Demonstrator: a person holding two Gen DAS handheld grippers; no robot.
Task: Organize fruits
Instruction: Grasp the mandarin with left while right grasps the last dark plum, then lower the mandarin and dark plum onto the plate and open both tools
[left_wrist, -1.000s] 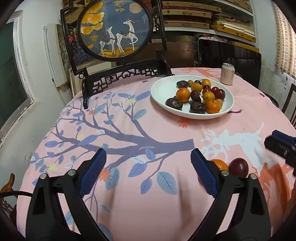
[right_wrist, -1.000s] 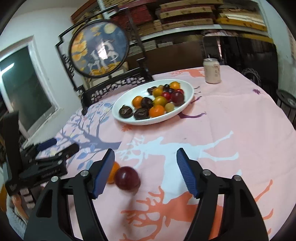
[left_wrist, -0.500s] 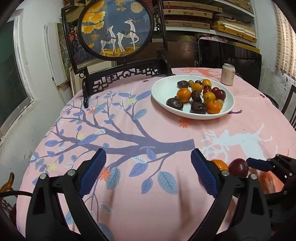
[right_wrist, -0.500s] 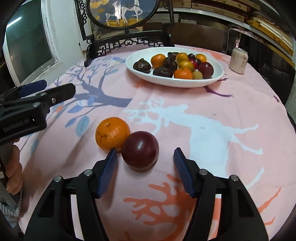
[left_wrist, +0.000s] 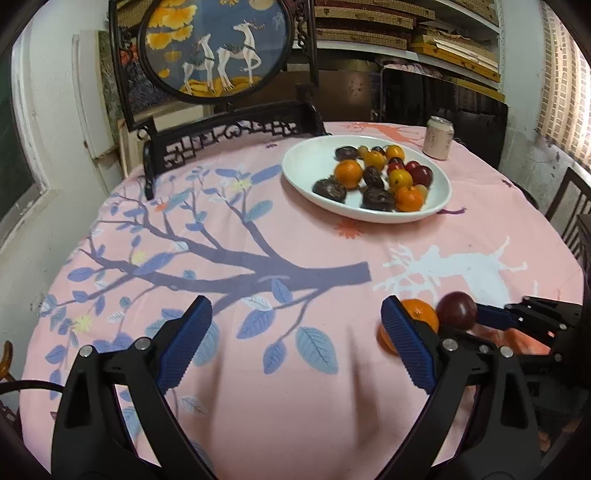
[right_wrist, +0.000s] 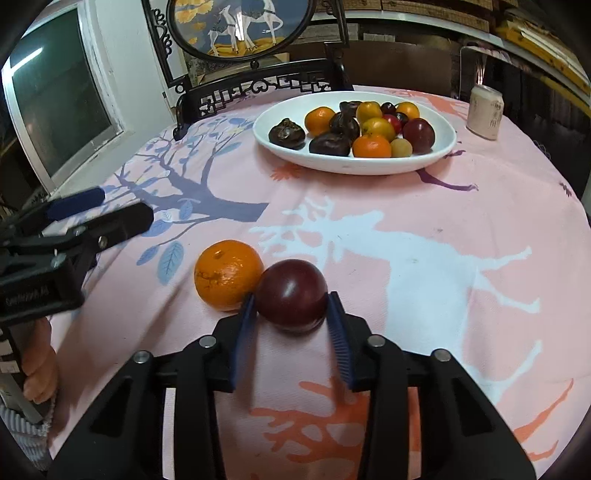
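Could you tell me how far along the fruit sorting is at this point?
Mostly done: the white plate already holds about a dozen fruits. In hand: the right gripper has just been closing, pads against the dark plum. Left: the orange touching it on the cloth; the left gripper is open, empty.

Two wrist views, both angled down across the worktop (left_wrist: 258, 387)

The left looks from the near edge; the right sits close over the plum (right_wrist: 291, 295). Both share the white plate (left_wrist: 306, 173), the can (right_wrist: 485, 112) and the plum.
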